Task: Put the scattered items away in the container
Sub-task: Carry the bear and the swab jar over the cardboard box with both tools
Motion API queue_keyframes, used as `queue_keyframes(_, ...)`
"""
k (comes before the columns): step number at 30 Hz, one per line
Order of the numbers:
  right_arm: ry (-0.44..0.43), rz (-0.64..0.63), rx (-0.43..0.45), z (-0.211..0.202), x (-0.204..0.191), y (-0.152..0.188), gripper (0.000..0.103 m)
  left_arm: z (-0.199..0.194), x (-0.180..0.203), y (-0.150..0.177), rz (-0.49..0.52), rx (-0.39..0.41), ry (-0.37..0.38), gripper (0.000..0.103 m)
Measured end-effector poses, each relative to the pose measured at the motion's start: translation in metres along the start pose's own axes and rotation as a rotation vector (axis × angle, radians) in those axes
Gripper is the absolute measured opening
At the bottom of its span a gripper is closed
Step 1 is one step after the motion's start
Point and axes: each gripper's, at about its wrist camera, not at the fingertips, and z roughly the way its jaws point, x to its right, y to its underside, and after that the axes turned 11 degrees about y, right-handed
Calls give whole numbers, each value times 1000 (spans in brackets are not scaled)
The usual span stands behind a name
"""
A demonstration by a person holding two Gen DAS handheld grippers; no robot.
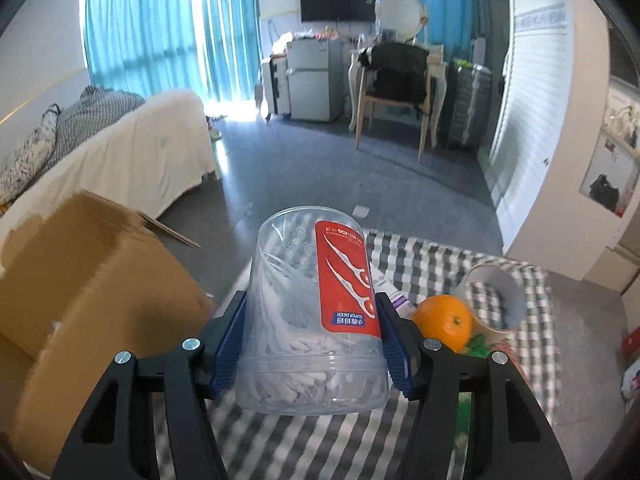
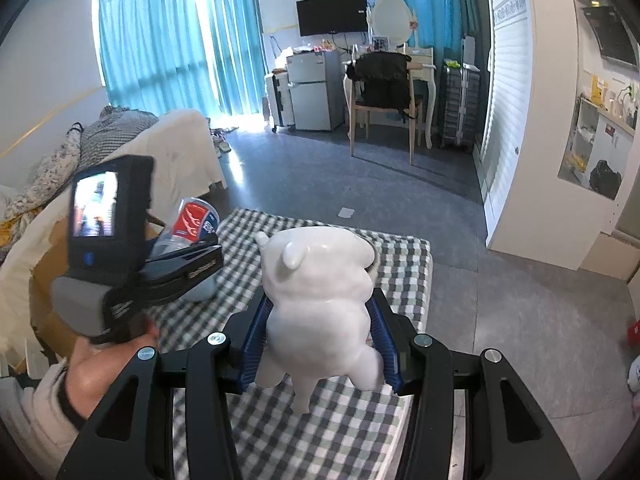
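Note:
In the left wrist view my left gripper (image 1: 312, 320) is shut on a clear plastic jar of floss picks (image 1: 288, 300) with a red label, held upside down above the checked tablecloth (image 1: 440, 256). An open cardboard box (image 1: 80, 280) stands close on the left of it. On the cloth to the right lie an orange (image 1: 442, 322) and a roll of tape (image 1: 496, 296). In the right wrist view my right gripper (image 2: 318, 320) is shut on a white toy figure (image 2: 320, 280), lifted over the cloth. The left gripper (image 2: 188, 268) with the jar (image 2: 192, 220) shows at that view's left.
A white-and-purple packet (image 1: 396, 300) lies behind the orange. A bed with a white cover (image 1: 152, 152) stands beyond the box. A person's forearm (image 2: 100, 368) carries the left gripper. Grey floor, a chair (image 2: 384, 92) and a small fridge (image 2: 312, 92) fill the far room.

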Motion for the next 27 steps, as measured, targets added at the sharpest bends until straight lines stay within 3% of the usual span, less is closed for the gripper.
queue_keyframes(5,-27,-19,28,-25,-26,-4,48,-58,-25,-5,4,23,60,62)
queue_keyframes(12,-90,-63,57,-55,-85,-12,48,-126,-86,-7,8,50,52,62)
queue_keyframes(23,-215,-192,64,-61,-213,-23,48,-201,-206,-5,-68,134,-51,62)
queue_keyframes(27,-258,-240,53,-47,-256,-27,48,-210,-244,2,-81,148,-146,63)
